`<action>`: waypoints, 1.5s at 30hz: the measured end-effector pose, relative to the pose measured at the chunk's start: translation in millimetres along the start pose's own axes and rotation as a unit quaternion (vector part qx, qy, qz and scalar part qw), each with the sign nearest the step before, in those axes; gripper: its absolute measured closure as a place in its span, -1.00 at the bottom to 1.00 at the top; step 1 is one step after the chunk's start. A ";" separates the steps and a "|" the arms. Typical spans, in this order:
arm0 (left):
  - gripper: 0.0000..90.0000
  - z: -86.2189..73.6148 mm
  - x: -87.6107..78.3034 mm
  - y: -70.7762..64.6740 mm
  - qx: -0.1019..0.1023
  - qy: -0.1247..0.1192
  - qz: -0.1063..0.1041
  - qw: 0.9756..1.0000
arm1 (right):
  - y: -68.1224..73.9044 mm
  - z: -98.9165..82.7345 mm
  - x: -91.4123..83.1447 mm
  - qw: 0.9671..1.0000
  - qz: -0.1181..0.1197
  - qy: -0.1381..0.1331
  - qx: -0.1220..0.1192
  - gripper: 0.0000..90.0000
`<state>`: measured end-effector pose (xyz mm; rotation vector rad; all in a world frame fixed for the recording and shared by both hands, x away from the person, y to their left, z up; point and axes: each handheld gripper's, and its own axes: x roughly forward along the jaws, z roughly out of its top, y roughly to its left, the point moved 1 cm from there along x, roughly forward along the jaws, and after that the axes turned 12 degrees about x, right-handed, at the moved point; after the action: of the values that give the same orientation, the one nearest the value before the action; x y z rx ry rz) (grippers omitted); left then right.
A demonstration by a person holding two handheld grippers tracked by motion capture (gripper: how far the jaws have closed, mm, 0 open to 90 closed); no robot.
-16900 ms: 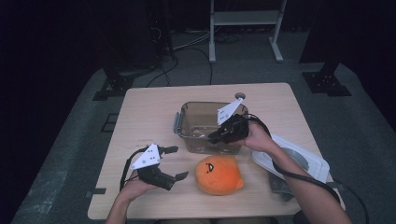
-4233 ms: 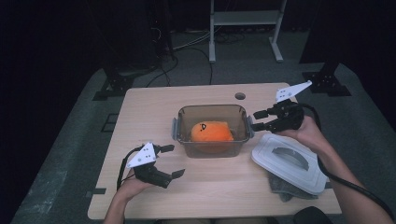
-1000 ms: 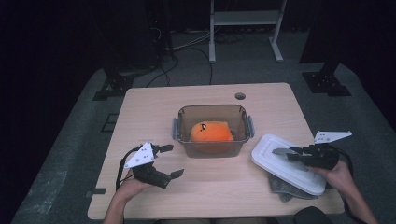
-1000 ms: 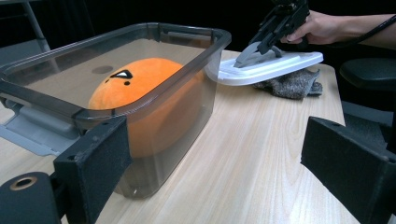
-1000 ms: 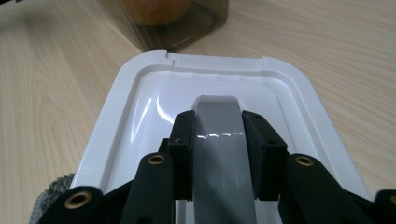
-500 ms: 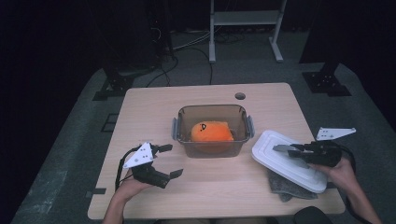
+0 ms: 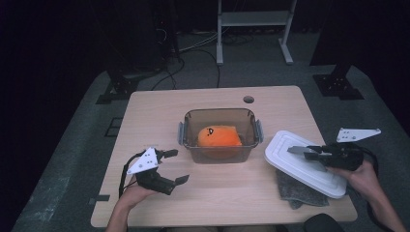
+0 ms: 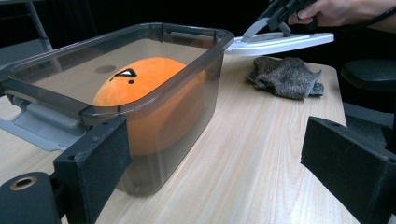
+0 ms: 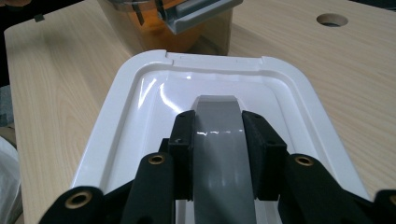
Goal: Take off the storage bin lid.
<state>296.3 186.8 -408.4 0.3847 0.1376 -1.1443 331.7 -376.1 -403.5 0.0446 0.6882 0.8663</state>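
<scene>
A clear brown-tinted container (image 7: pixel 220 115) stands mid-table with an orange plush toy (image 7: pixel 218 137) inside it. To its right, my right gripper (image 7: pixel 309 153) is shut on the grey handle (image 9: pixel 217 116) of a white lid (image 7: pixel 290 164) and holds the lid tilted, just above a grey cloth (image 7: pixel 296 194). In the right gripper view the black pads (image 9: pixel 183 140) press on both sides of the handle. My left gripper (image 7: pixel 174 166) rests open at the front left, with nothing between its jaws. It faces the container (image 8: pixel 154 84) and the plush toy (image 8: pixel 140 77).
A round hole (image 7: pixel 248 99) sits in the tabletop behind the container. The table's right edge is close to the lid. A white metal stand (image 7: pixel 254 24) and cables lie on the dark floor beyond the table.
The right gripper has risen a little with the white lid, lifting it off the grey cloth. The left gripper has stayed in place.
</scene>
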 end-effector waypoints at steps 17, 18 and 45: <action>-0.84 -1.3 -4.1 2.6 -0.001 0.001 0.005 1.000 | 26.2 32.4 -29.9 0.999 0.005 -0.021 -0.035 0.47; -0.84 -1.3 -4.1 2.6 -0.003 -0.002 0.006 1.000 | 28.3 35.5 -31.7 0.999 0.007 -0.024 -0.037 0.47; -0.84 -1.3 -9.5 5.7 -0.003 -0.004 0.016 1.000 | 71.3 103.7 -24.1 0.993 0.057 -0.037 -0.101 0.47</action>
<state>297.6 197.5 -405.4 0.3748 0.1276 -1.1129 331.5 -322.1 -287.3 -0.0653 0.5309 1.0358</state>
